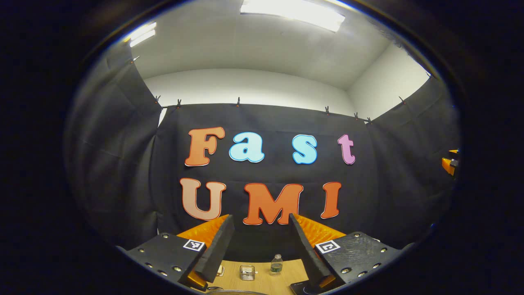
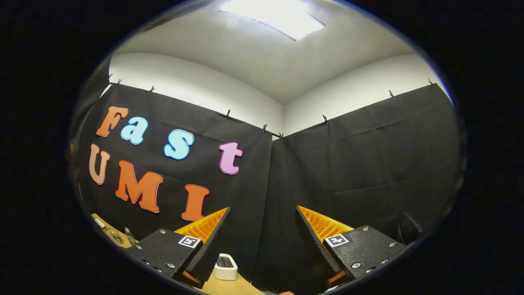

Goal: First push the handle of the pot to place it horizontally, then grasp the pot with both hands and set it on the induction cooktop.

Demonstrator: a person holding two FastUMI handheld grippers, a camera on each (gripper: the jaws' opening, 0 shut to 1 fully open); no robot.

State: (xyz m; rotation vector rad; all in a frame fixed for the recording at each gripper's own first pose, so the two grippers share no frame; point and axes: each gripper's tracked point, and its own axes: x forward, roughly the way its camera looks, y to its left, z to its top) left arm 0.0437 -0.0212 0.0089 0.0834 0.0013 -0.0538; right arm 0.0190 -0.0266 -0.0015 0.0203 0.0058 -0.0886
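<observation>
item: left gripper (image 1: 262, 241), raised and tilted up toward the booth wall; fingers spread wide, grasping nothing.

item: right gripper (image 2: 262, 239), likewise raised, fingers apart, nothing between them.

item: light wooden desk (image 1: 262, 282), a strip of it visible low between the left gripper's fingers. toward its far edge stand a small clear glass bottle with a dark cap (image 1: 276, 264) and, just beside it, a clear square glass container (image 1: 247, 272).

item: white boxy device with a dark top panel (image 2: 224, 266), on the desk at the right gripper's left finger; what it is i cannot tell.

item: curved grey metallic rim (image 1: 233, 291), at the near edge of the desk below the left gripper; possibly the pot, too little visible to say. handle direction unknown.

item: dark flat corner (image 1: 305, 289), beside the left gripper's right finger; possibly the induction cooktop.

risk, as judged: both grippers point high, so a descent toward the handle begins nearly blind. a push landing on the pot's body instead of its handle could slide it rather than turn it, and a wide sweep could topple the bottle.
</observation>
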